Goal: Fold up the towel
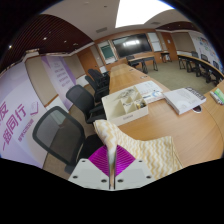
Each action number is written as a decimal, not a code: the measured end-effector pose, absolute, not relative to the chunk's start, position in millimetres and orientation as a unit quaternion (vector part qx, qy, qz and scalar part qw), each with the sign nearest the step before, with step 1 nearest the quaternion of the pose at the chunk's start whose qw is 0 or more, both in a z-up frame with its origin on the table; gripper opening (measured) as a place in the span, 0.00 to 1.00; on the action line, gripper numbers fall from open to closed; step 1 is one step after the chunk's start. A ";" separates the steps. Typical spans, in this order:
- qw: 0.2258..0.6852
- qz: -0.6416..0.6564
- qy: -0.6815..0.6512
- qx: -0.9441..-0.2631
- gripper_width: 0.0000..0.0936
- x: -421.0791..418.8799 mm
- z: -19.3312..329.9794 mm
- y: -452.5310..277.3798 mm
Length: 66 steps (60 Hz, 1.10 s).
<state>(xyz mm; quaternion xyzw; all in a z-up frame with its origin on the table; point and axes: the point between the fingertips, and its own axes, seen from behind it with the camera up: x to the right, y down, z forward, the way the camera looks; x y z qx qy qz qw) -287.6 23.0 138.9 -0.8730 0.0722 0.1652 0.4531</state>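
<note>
Gripper view: jaws clamped on towel (140, 150)

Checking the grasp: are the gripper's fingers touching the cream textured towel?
Touching. The gripper view shows the gripper with both magenta-padded fingers closed on the cream textured towel's edge, no gap.

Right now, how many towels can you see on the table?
2. One cream towel lies just ahead of the gripper, its near corner between the fingers. Another towel lies farther along the table. More may be hidden.
</note>
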 end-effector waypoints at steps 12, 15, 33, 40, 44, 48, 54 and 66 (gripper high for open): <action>0.420 0.094 0.076 -0.899 0.12 -172.0 76.0 19.0; 0.408 0.079 0.066 -0.907 0.21 -146.9 56.6 17.4; 0.402 0.012 -0.003 -0.916 0.91 -68.4 70.3 -14.9; 0.411 -0.003 -0.032 -0.911 0.91 -71.3 100.6 -40.3; 0.422 -0.009 -0.035 -0.906 0.91 -75.0 122.2 -57.7; 0.431 -0.014 -0.033 -0.902 0.91 -81.6 142.9 -78.5; 0.450 -0.024 -0.028 -0.892 0.91 -88.3 178.2 -116.1; 0.480 -0.039 -0.029 -0.876 0.91 -101.8 233.4 -208.3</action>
